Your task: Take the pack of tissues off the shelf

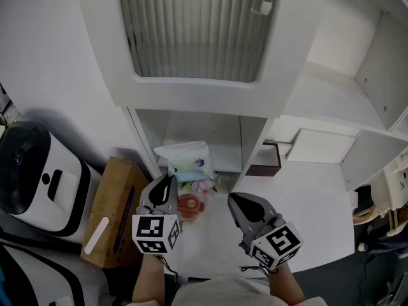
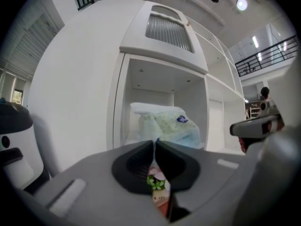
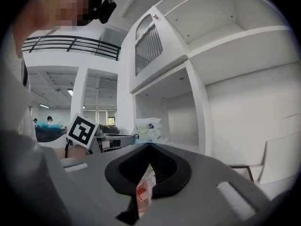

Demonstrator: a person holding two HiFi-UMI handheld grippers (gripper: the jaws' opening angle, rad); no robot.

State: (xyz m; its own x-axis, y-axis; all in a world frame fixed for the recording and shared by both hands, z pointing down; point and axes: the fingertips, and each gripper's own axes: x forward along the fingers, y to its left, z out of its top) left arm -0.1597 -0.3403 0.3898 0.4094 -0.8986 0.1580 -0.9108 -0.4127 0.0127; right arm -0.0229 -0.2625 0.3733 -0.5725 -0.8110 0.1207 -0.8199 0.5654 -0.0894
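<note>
The pack of tissues [image 1: 185,158], in pale green and white wrap with a blue mark, lies at the front edge of the low shelf compartment [image 1: 220,166]. In the left gripper view the pack of tissues [image 2: 165,124] fills the space right behind the jaw tips. My left gripper [image 1: 169,177] [image 2: 154,142] points at the pack's lower left corner, its jaws closed together on the edge of the wrap. My right gripper [image 1: 231,197] [image 3: 149,146] hangs to the right, a little short of the shelf, shut with nothing in it.
A pink and red flowered packet [image 1: 190,204] lies on the white surface between the grippers. A cardboard box [image 1: 115,212] and a black and white appliance [image 1: 35,177] stand at the left. A dark brown box [image 1: 264,160] sits in the neighbouring compartment. A louvred door [image 1: 194,27] is above.
</note>
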